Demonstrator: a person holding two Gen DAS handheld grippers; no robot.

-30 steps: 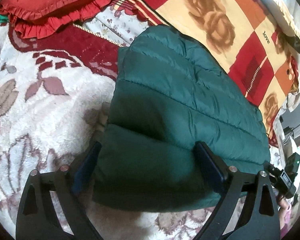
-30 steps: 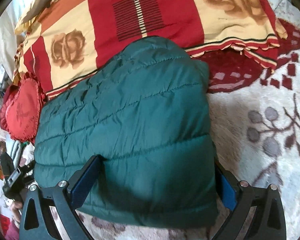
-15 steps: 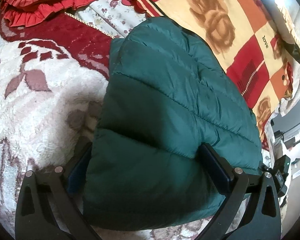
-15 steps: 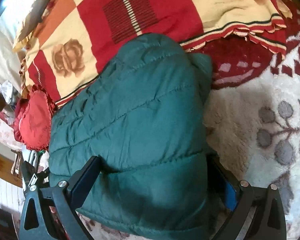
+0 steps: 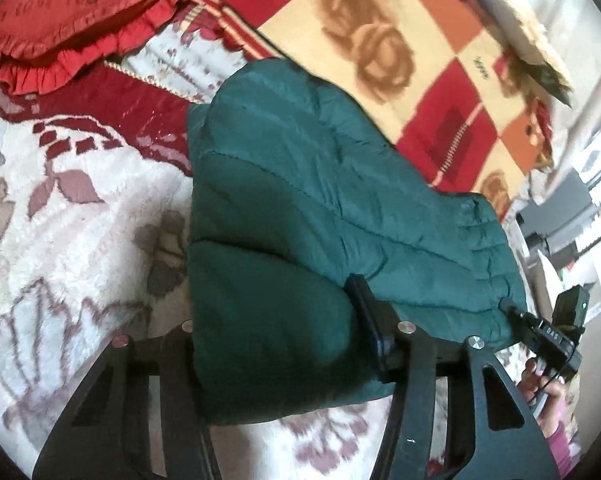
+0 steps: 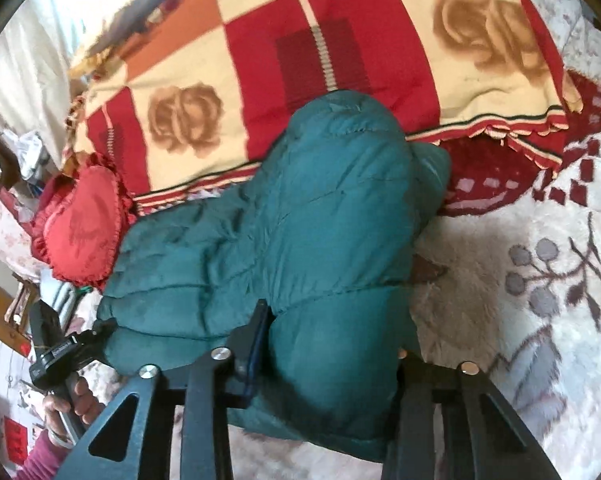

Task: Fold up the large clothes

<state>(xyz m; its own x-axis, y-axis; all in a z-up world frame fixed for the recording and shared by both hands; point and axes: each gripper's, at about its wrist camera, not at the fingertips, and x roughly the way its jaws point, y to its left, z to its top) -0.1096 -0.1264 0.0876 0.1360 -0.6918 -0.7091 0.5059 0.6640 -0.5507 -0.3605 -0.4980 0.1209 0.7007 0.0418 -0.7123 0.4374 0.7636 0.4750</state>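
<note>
Both grippers are closing on the near edge of the folded green puffer jacket (image 5: 320,208) – left gripper (image 5: 276,344), right gripper (image 6: 332,344), padding pinched between each pair – on the floral rug (image 5: 60,240), its far end against the chequered blanket (image 6: 260,80).

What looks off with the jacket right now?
Nothing damaged. The jacket is bunched into a thick, uneven roll rather than a flat fold, its near edge between both tongs, left and right, which are closing.

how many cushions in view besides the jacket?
1: a red frilled heart cushion, beyond the green jacket by the edge of the checked rose blanket; the left wrist view shows the same cushion at top left. Others may be out of frame.
</note>
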